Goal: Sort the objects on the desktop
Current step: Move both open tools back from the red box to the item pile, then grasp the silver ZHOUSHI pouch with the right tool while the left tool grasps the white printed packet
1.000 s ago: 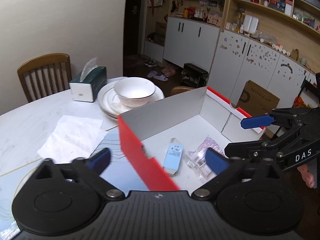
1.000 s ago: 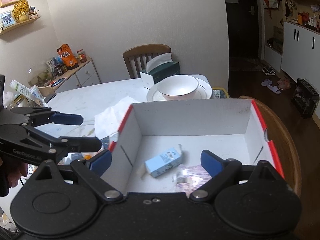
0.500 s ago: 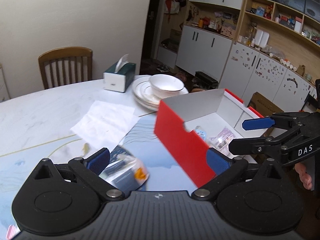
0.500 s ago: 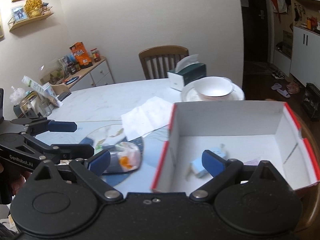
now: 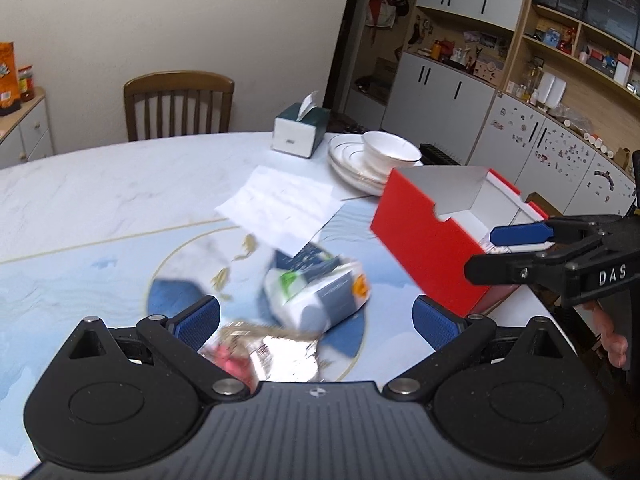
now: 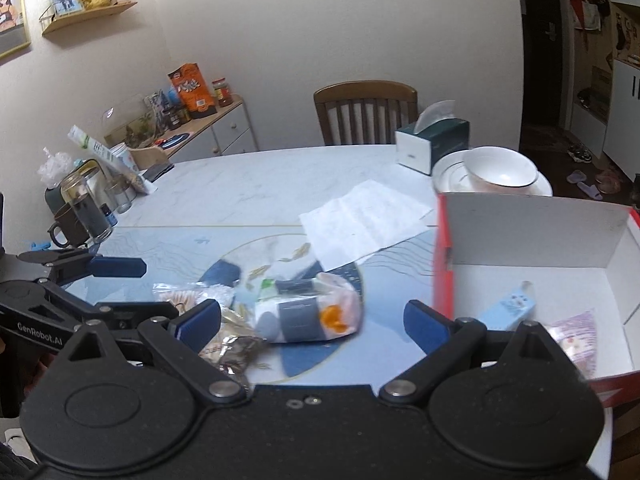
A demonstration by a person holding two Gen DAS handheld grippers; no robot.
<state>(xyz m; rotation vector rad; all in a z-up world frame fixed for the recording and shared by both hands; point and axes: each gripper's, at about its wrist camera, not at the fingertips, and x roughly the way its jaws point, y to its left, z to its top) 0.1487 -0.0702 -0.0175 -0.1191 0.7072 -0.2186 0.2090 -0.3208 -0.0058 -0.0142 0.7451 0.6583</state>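
A clear bag with a white-and-grey packet and something orange [image 5: 316, 294] [image 6: 310, 312] lies on the blue disc of the table. A crinkled silver-and-red snack packet [image 5: 260, 354] [image 6: 234, 350] lies just in front of it. My left gripper [image 5: 316, 320] hangs open over both, with nothing between its fingers. My right gripper [image 6: 312, 320] is open too, over the same bag. The red box with a white inside [image 5: 432, 248] [image 6: 532, 236] stands at the right and holds a light blue carton [image 6: 508, 310] and a pink packet [image 6: 572, 340].
A white sheet of paper [image 5: 280, 204] lies behind the bag. Stacked plates with a bowl [image 5: 384, 160] and a tissue box [image 5: 300, 130] stand further back, with a wooden chair [image 5: 178, 106] behind. Glass jars and a mug [image 6: 80, 212] crowd the table's left edge.
Both grippers have swung left, away from the red box, and now hover over the bag and snack packet on the blue disc. Both stay open.
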